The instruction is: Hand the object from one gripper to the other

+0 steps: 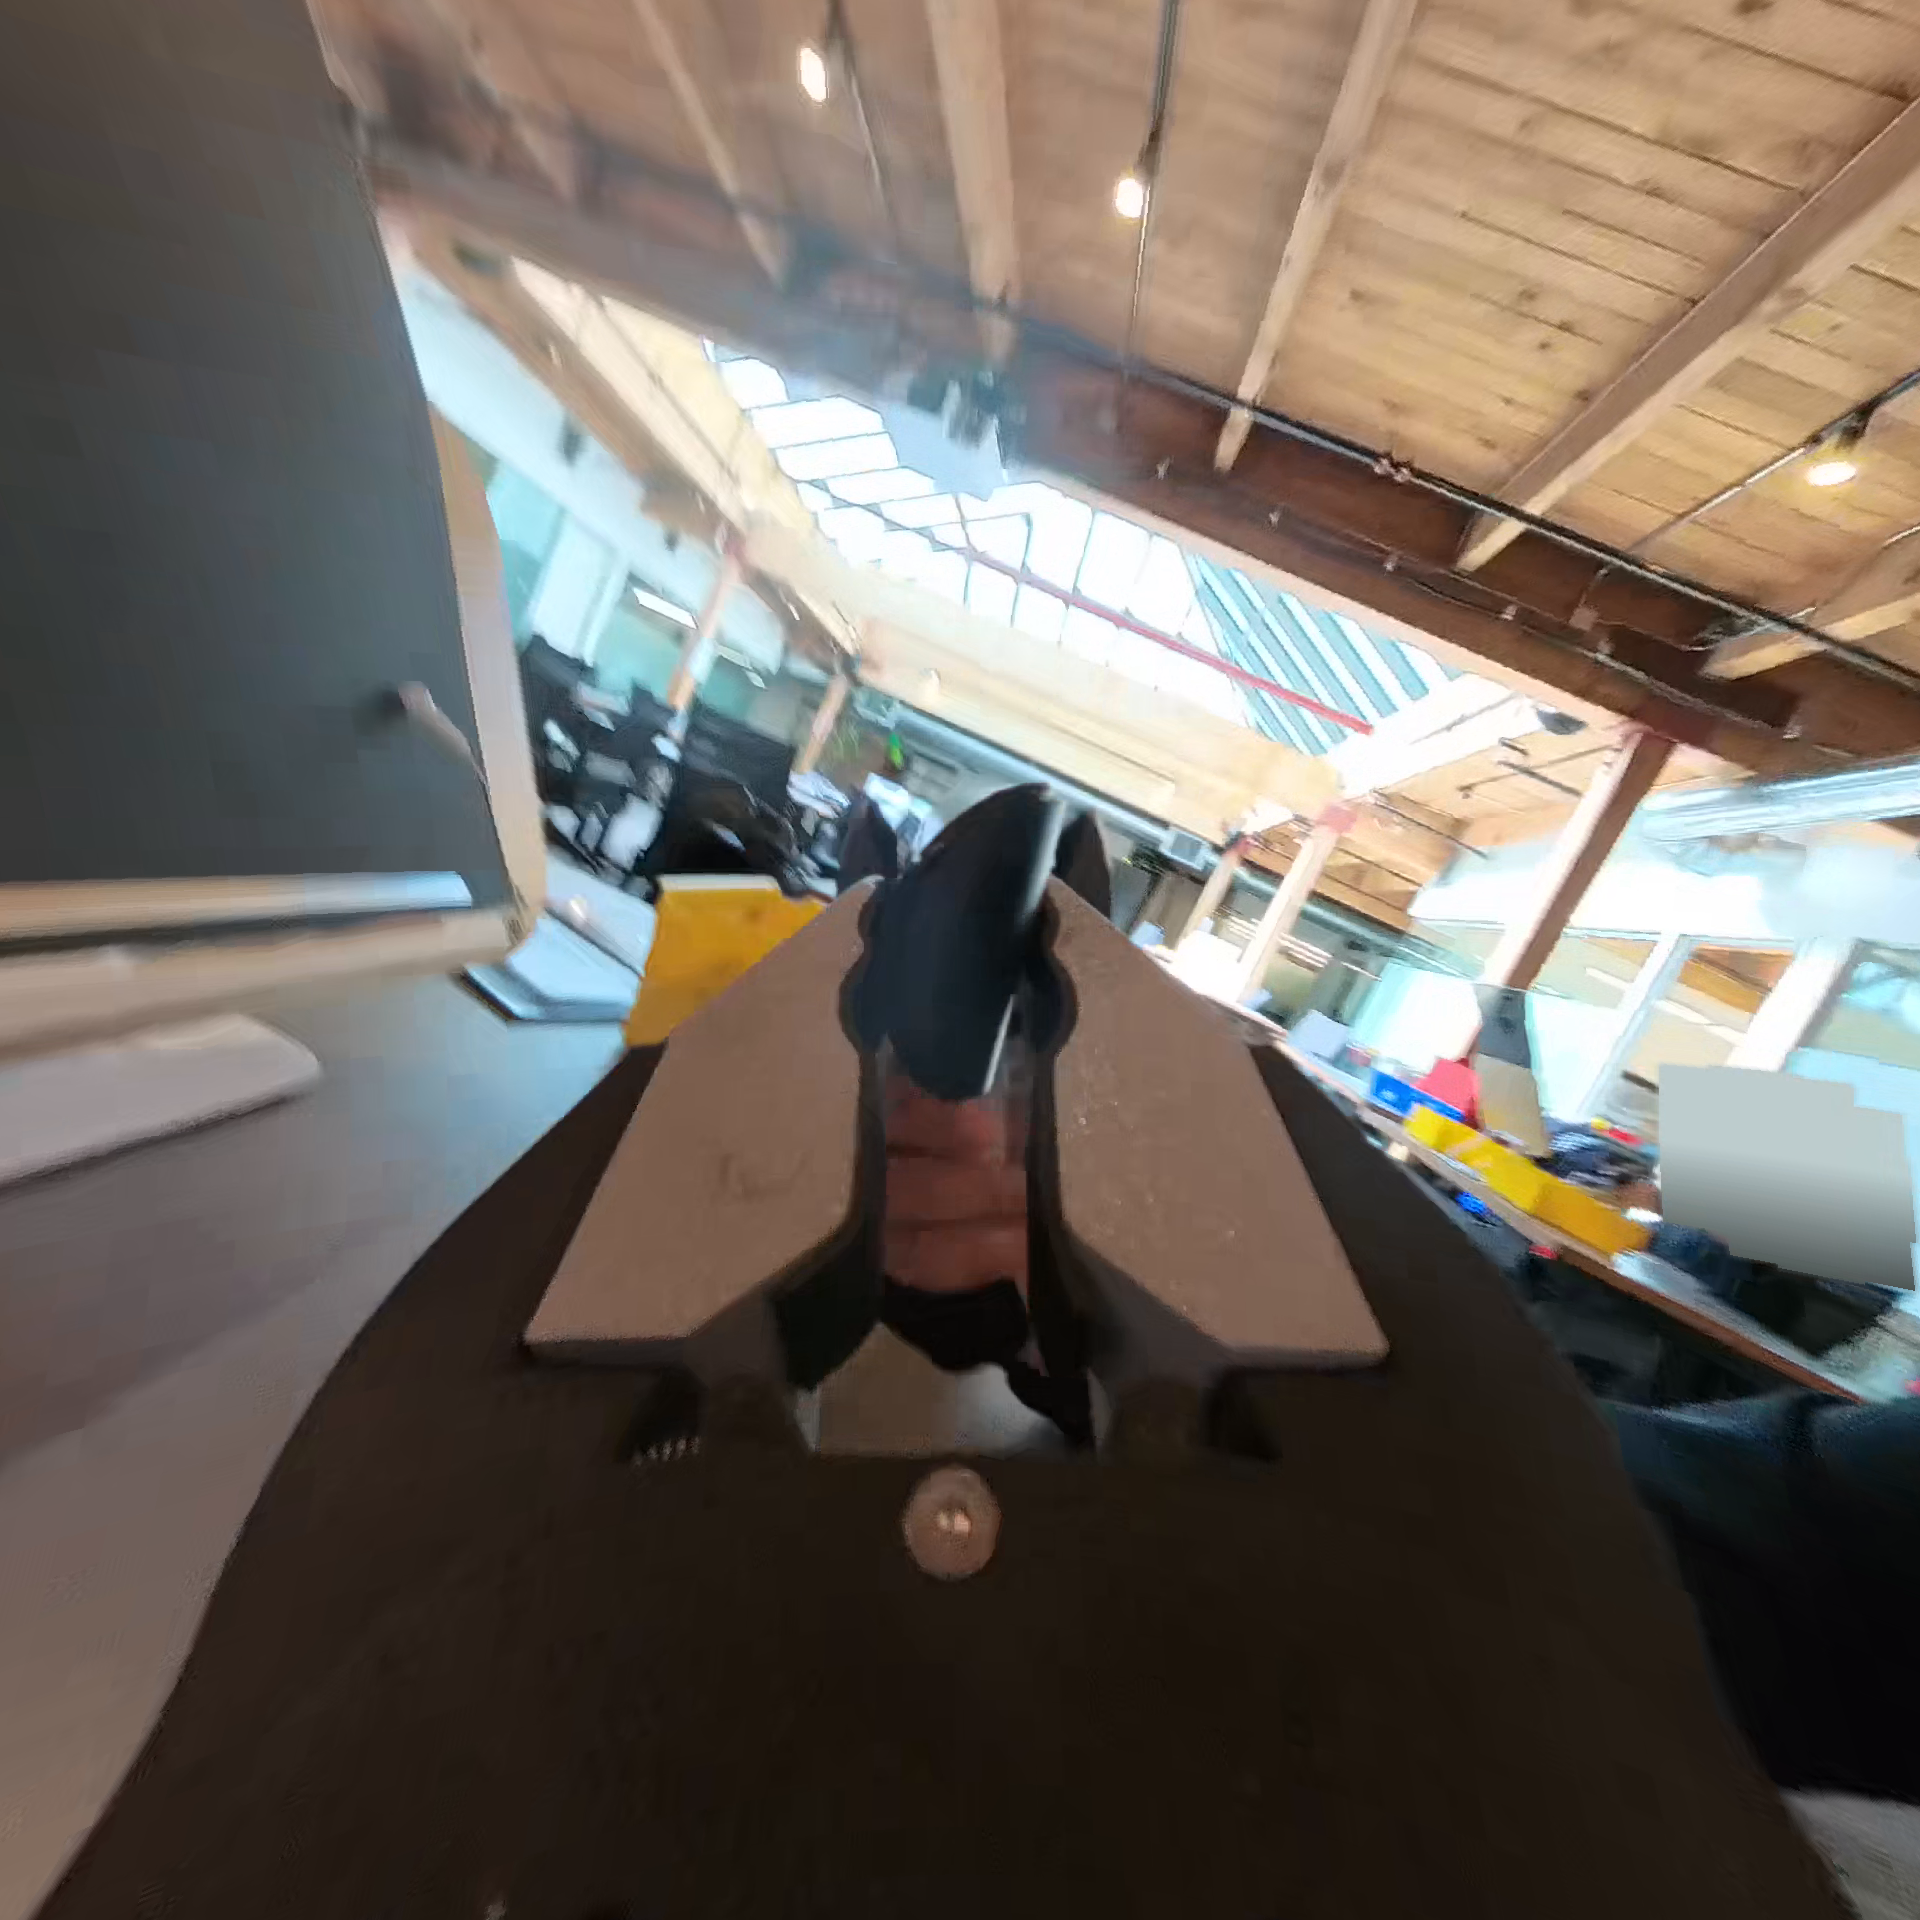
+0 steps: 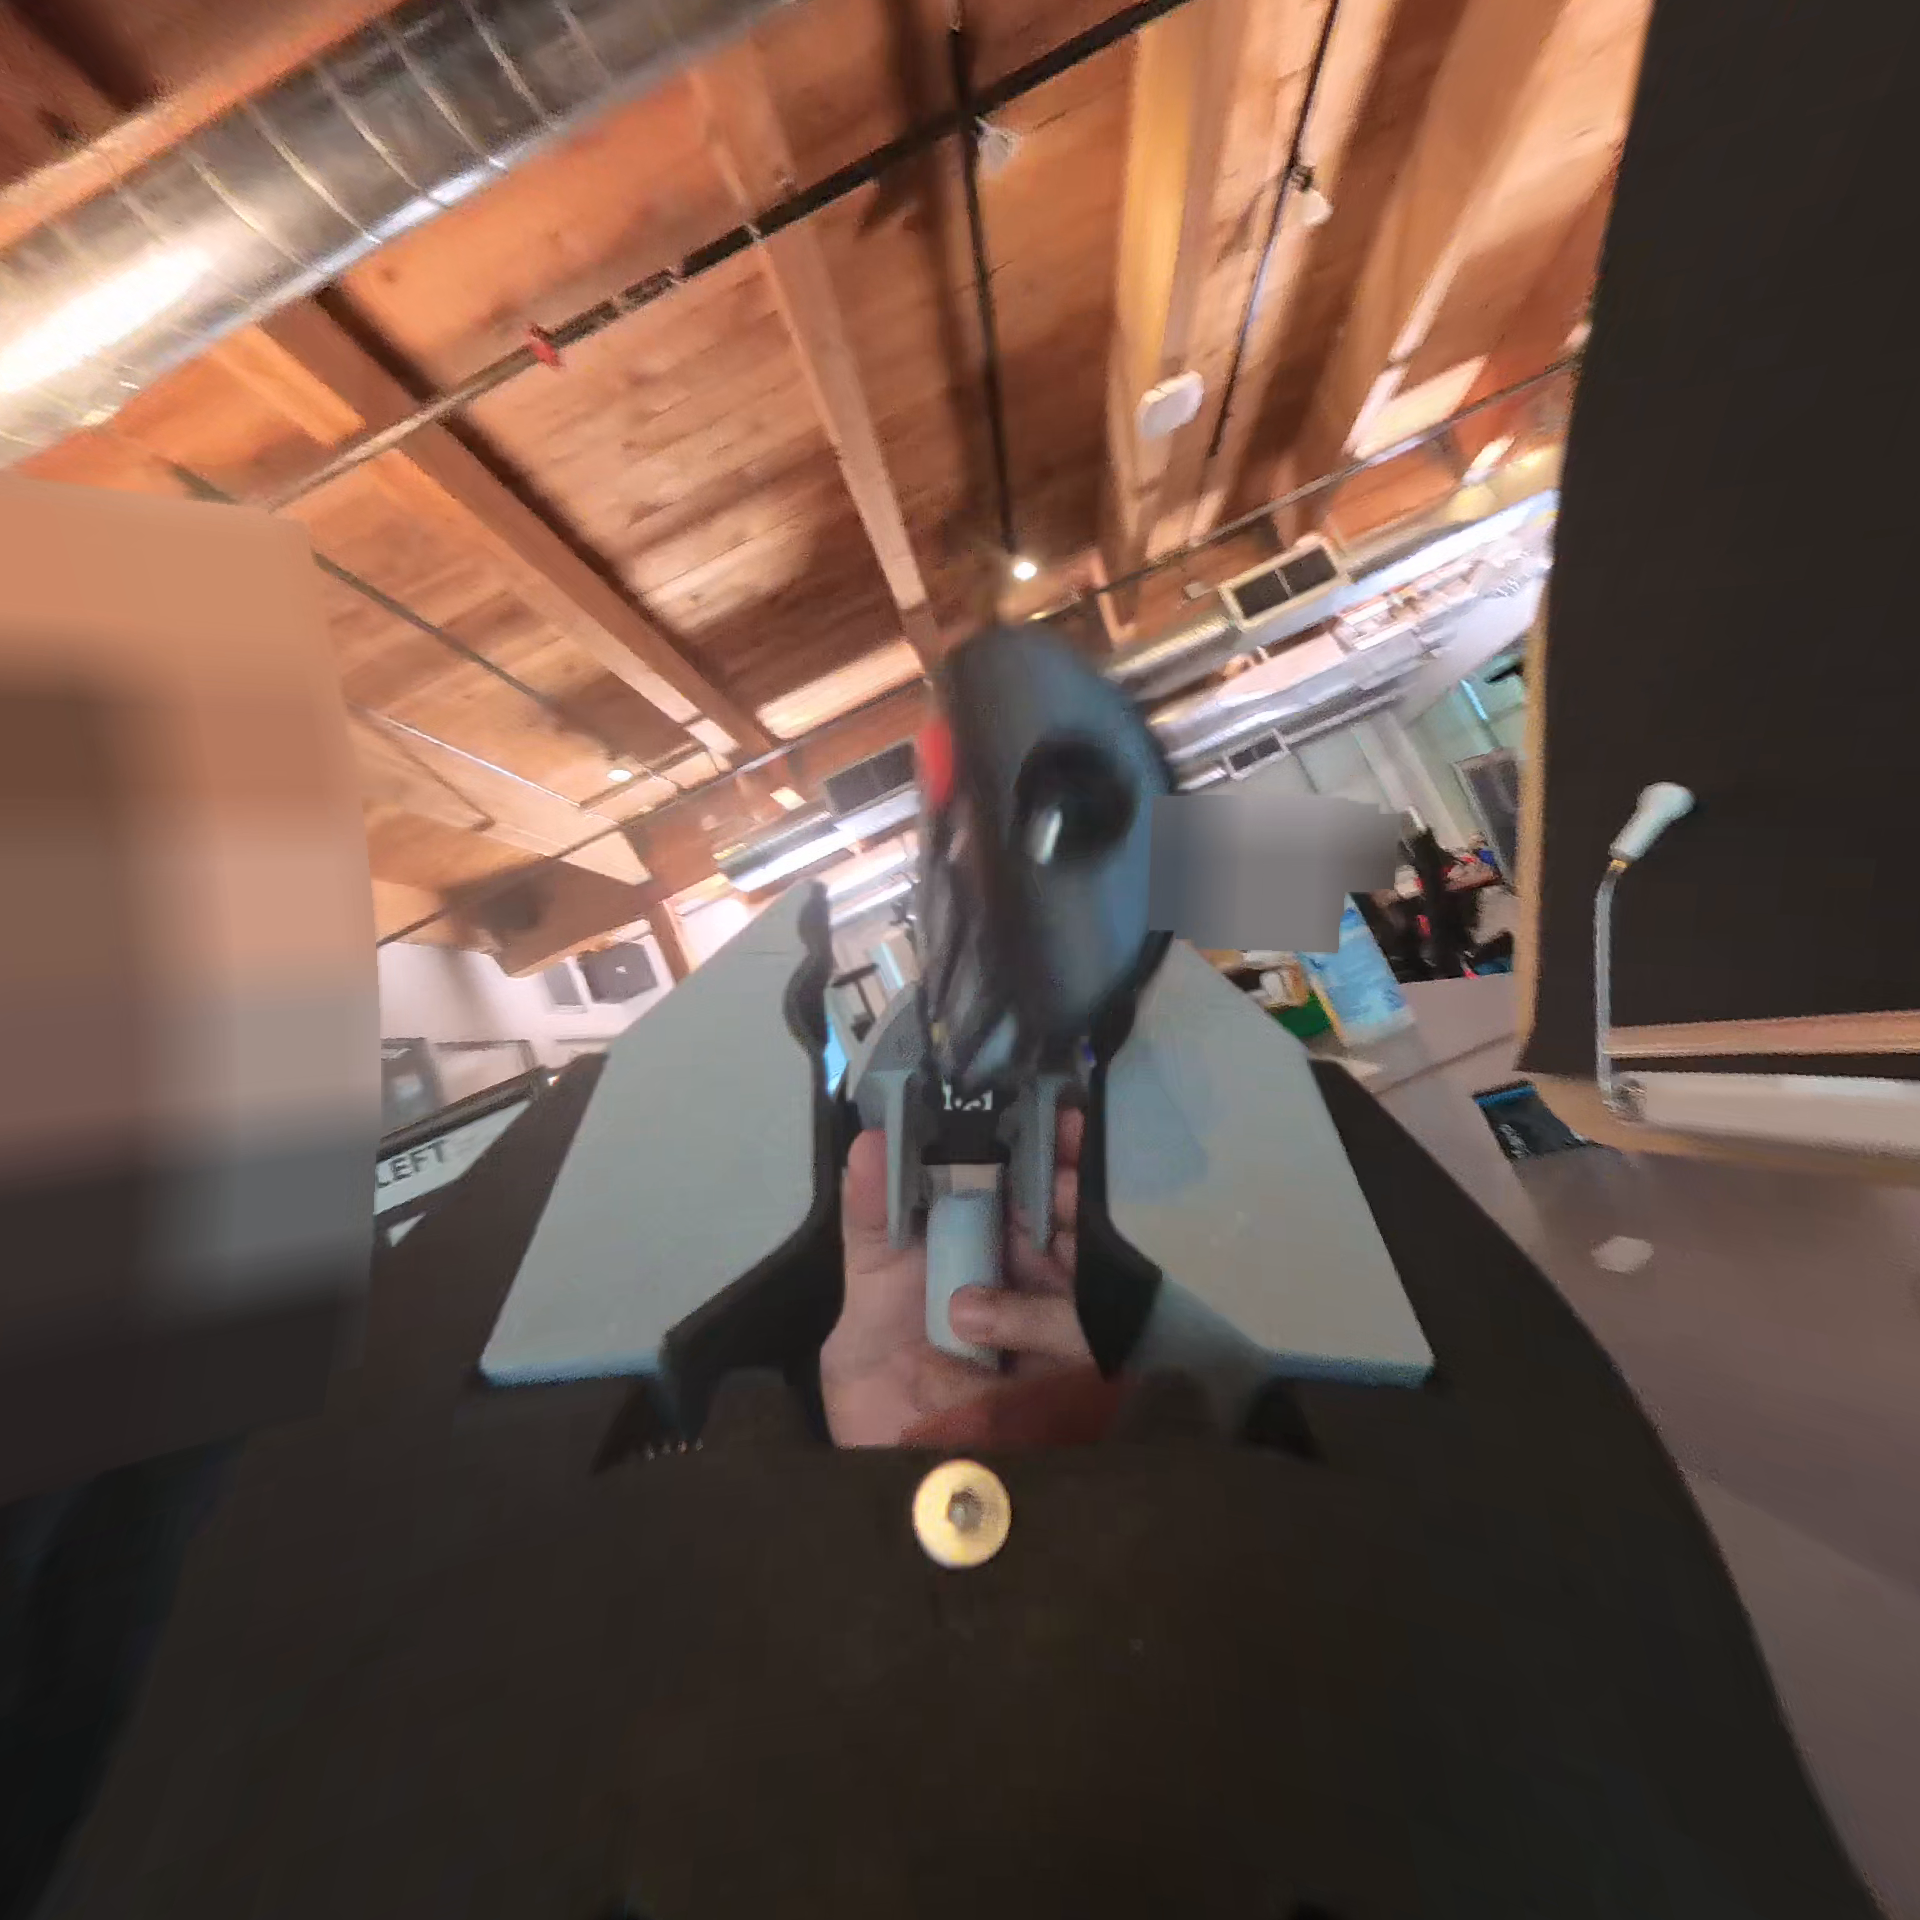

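**A:** Left wrist view first. What is being held?

**B:** The left gripper (image 1: 961, 904) is clamped on the object, a dark grey rounded plastic device (image 1: 977, 935) that sticks out past its fingertips. From the other side it shows a black ball set into it and a red patch on its edge.

**A:** And the right gripper (image 2: 977, 945)?

**B:** Its fingers are spread, one on either side of the device, and both grippers are raised in the air, facing each other. Background shows between the device and one finger (image 2: 810, 935), so I'd say the right has no grip yet. Beyond it, a hand (image 2: 904, 1309) holds the left gripper's grey handle.

**A:** So which step is this?

**B:** The handover itself, I think, with the receiver in place. Next, the right fingers should close firmly on the device, and only then should the left ones let go. The curved shell could slip if the release comes early.

**A:** And the surroundings?

**B:** A dark tabletop (image 1: 312, 1195) lies below, with a yellow plastic bin (image 1: 717, 935) behind it. Overhead are a wooden beamed ceiling (image 1: 1455, 208), a skylight (image 1: 1039, 540) and a silver metal duct (image 2: 260, 187).
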Demonstrator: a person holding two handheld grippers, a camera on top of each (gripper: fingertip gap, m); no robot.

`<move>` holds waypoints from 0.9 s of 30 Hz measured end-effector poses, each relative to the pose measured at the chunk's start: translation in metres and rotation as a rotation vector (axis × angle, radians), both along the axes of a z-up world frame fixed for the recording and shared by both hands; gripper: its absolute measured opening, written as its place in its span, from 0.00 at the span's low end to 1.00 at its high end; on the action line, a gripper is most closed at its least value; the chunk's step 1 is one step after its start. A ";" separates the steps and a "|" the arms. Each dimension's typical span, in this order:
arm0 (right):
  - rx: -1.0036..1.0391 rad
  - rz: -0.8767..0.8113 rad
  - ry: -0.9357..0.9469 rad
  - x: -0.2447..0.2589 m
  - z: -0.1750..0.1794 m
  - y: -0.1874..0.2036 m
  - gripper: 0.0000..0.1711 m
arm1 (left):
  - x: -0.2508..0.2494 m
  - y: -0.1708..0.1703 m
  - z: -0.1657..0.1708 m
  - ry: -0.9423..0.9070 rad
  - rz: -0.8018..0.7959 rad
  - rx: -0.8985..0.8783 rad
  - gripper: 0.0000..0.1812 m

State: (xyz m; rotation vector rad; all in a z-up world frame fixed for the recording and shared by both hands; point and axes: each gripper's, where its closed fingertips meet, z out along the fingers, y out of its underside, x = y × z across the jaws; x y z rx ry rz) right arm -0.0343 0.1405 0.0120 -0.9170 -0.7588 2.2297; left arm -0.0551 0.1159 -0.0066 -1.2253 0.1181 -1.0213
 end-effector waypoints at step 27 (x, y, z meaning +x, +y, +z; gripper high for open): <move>2.067 -1.279 -0.544 -0.038 -0.083 0.017 0.14 | 0.032 -0.001 -0.070 0.085 -0.450 -0.509 0.42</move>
